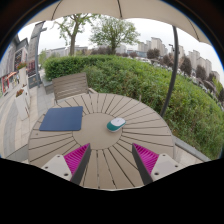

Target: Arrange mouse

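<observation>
A small white and teal mouse (117,123) lies on a round slatted wooden table (100,140), right of the table's middle. A dark blue mouse mat (62,119) lies on the left part of the table, apart from the mouse. My gripper (112,162) is open and empty above the near part of the table. Its two fingers with magenta pads (77,157) stand wide apart. The mouse lies beyond the fingers, roughly in line with the gap between them.
A wooden chair (70,86) stands behind the table. A parasol pole (172,70) rises at the right. A green hedge (140,80) runs behind, with trees and buildings beyond. A paved path lies at the left.
</observation>
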Motion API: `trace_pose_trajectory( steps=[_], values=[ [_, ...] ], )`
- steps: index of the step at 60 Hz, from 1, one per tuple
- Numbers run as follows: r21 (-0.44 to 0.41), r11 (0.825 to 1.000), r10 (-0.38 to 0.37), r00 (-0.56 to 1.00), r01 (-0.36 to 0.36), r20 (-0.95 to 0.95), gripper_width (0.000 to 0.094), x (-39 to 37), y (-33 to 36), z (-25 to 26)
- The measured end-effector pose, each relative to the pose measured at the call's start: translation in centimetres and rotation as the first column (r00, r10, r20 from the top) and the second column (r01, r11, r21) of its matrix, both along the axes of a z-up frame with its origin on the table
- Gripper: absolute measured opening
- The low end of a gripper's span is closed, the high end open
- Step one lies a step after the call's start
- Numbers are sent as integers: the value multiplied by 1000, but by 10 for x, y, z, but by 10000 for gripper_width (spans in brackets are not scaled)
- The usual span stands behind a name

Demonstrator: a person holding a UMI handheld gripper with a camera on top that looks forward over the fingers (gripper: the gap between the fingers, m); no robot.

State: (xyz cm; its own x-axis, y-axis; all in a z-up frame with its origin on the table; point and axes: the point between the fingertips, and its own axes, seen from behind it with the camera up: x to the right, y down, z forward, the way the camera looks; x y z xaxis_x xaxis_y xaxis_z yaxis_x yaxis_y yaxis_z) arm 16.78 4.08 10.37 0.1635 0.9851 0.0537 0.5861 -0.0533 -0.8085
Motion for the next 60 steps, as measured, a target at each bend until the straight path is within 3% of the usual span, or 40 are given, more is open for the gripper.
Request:
trace_pose_trajectory(
  steps=[5,14,60],
  values=[
    [22,1000,14,1000,-14,-16,852,-17,2,-11],
    [-25,999,37,999,-38,-31,853,-45,-1,-34],
    [-114,993,30,1000,-30,-5,858,-189,34,-116]
  ],
)
